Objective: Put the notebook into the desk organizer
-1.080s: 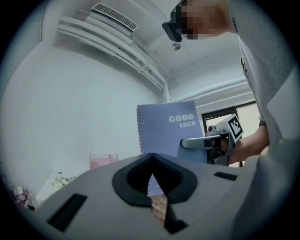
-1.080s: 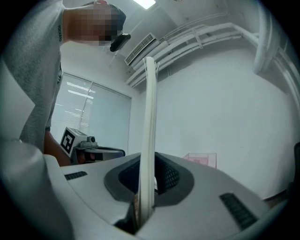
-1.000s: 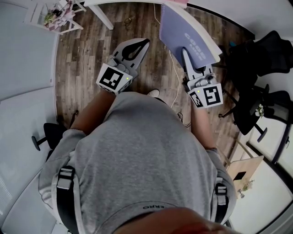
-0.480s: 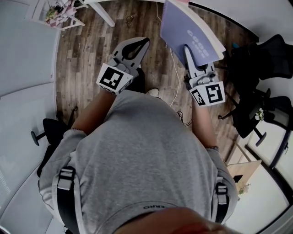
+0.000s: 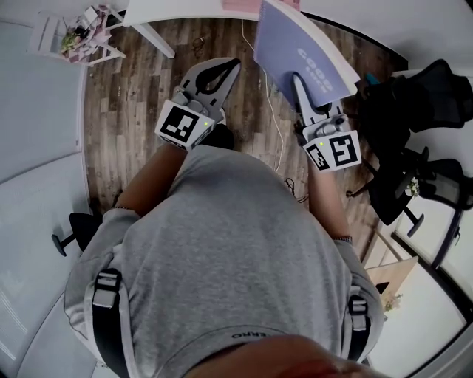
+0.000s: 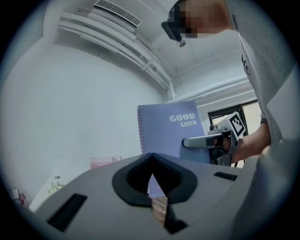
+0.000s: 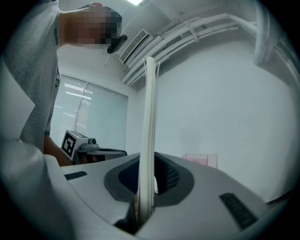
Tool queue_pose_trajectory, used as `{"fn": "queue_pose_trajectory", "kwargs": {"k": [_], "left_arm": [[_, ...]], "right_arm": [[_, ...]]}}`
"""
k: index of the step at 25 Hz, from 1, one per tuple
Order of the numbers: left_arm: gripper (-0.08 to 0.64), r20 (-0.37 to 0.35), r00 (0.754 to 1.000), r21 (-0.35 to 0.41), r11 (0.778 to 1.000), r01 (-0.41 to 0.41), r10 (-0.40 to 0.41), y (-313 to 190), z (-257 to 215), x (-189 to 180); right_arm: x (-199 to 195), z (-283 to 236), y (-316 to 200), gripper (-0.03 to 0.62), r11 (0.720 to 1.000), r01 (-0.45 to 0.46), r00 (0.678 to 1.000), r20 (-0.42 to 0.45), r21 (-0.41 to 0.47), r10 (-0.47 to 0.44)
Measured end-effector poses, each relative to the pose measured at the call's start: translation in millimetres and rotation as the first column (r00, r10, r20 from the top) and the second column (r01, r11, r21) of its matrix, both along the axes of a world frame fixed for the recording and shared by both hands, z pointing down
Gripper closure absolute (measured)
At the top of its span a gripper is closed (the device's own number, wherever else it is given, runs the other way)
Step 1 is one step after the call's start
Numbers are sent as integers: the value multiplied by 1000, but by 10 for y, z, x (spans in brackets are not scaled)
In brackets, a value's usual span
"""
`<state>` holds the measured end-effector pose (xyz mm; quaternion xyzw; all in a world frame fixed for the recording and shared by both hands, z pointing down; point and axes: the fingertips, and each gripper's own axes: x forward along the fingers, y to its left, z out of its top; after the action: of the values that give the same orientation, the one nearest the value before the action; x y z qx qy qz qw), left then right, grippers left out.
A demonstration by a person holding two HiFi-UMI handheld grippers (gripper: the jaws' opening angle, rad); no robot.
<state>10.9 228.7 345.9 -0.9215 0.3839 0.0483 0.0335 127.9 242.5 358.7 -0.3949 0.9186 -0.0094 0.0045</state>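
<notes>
White desk ahead. The purple notebook is up in the air, upright, clamped tight in the right gripper. The pink desk organizer sits on the desk, contents unreadable. The left gripper has its jaws together, carrying nothing.

A wood-plank floor fills the upper part of the head view, with a thin white cable trailing across it from under the white counter, whose slanted leg stands near a small white rack holding flowers. Two black office chairs stand at the right above a light wooden panel, and a black castor base shows at the left. The person's grey sweatshirt with dark shoulder straps covers the lower half, while the tool views show a ceiling air vent, white pipes and window blinds.
</notes>
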Motion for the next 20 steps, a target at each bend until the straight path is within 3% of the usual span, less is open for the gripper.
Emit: {"fn": "queue_pose_trajectory", "kwargs": {"k": [14,20], "left_arm": [[540,-27,997,-37,997,-71,70,-1148,-48,-340],[540,-9,995,-32,995,-97,97,-1495,-44,-459]], "right_arm": [[-439,-53,-1080,552,999,-30,999,-29,-12,30],[-537,6,-1411,552,998,-57,998,-3,-39,57]]}}
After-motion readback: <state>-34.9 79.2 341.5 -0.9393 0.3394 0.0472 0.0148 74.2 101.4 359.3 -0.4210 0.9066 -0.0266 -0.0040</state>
